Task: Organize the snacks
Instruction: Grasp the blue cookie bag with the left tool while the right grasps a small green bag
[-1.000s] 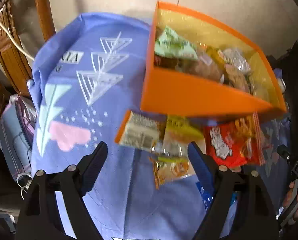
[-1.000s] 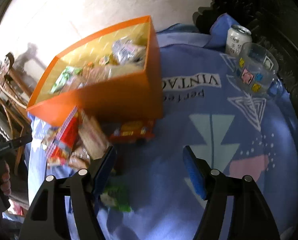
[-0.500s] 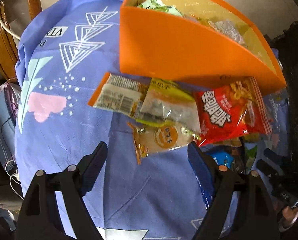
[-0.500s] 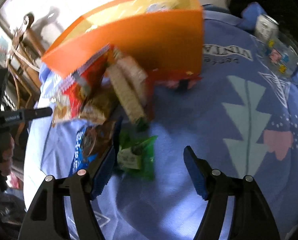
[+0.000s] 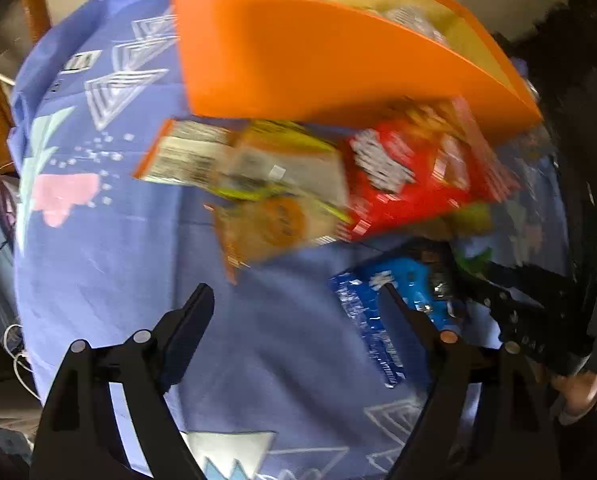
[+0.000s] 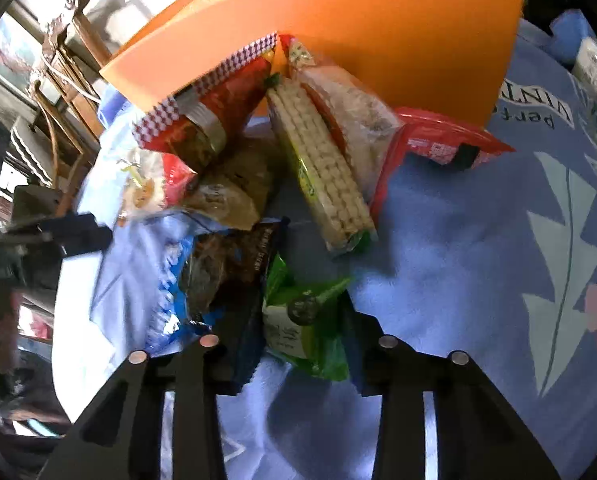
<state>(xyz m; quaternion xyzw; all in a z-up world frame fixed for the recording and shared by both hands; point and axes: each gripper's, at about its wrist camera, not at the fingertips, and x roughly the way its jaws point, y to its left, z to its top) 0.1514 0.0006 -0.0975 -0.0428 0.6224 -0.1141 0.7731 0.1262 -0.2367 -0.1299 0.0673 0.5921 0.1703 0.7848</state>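
An orange box [image 5: 318, 60] [image 6: 378, 28] holding snacks stands at the back of the blue tablecloth [image 5: 98, 260]. Loose packets lie in front of it: a red one [image 5: 410, 172], a yellow one [image 5: 282, 168], a round-biscuit one [image 5: 274, 224], a blue one [image 5: 370, 312] and a wafer pack [image 6: 322, 168]. My left gripper [image 5: 294, 300] hangs open above bare cloth just short of the pile. My right gripper [image 6: 298, 320] is closing on a green packet [image 6: 302, 316], whose sides its pads touch; a dark cookie packet [image 6: 226, 272] lies against its left finger.
A drink can [image 6: 594, 64] stands at the far right edge of the table. A wooden chair [image 6: 58, 60] is behind the table on the left. Dark carved furniture borders the right side. A hand [image 5: 578, 396] holds the right gripper's handle.
Both grippers have dropped closer to the snack pile. The right gripper's jaws have narrowed from wide open to around the green packet. The left gripper stays open.
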